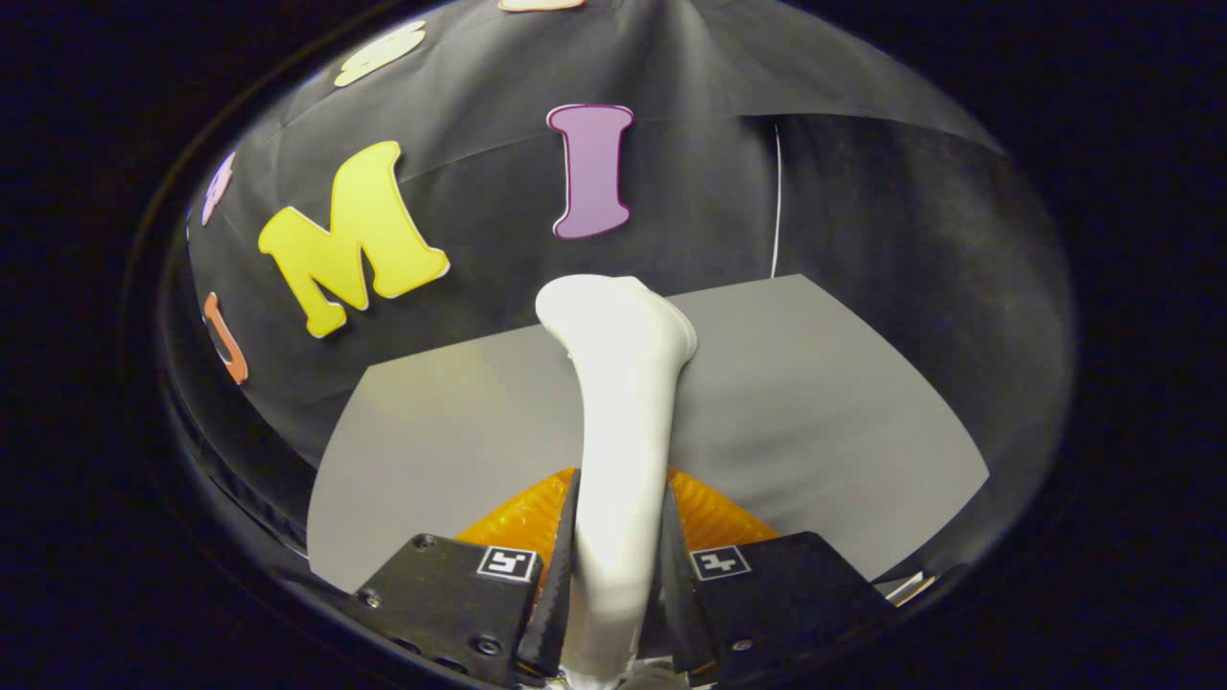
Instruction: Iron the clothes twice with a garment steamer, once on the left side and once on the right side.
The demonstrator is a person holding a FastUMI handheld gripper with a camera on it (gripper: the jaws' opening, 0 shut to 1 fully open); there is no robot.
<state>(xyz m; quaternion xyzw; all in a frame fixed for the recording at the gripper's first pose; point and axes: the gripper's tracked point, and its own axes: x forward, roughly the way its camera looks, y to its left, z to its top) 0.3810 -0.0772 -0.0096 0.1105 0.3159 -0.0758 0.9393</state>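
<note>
Gripper sits lowest and closest to the lens, both fingers pressed against the sides of the white garment steamer, clamped on its handle. Each finger block carries a small square marker tag on top.

Steamer handle runs straight up between the fingers and away from them, widening into a flared head at the far end. Head tilts slightly to the right of the handle line. Its lower end drops out of sight between the finger blocks.

Directly behind the fingers, on both sides of the handle, an orange ribbed piece shows; cannot tell what it is or whether it touches the steamer.

Beyond that, a flat grey tabletop spreads out ahead of the fingers to left and right. Steamer head sits over its far edge as seen from here; contact with the surface can't be judged.

Past the table, black cloth booth wall. A thin white line runs vertically down the cloth, right of the steamer head, ending at the table's far edge.

Garment: none identifiable from this angle.
</note>
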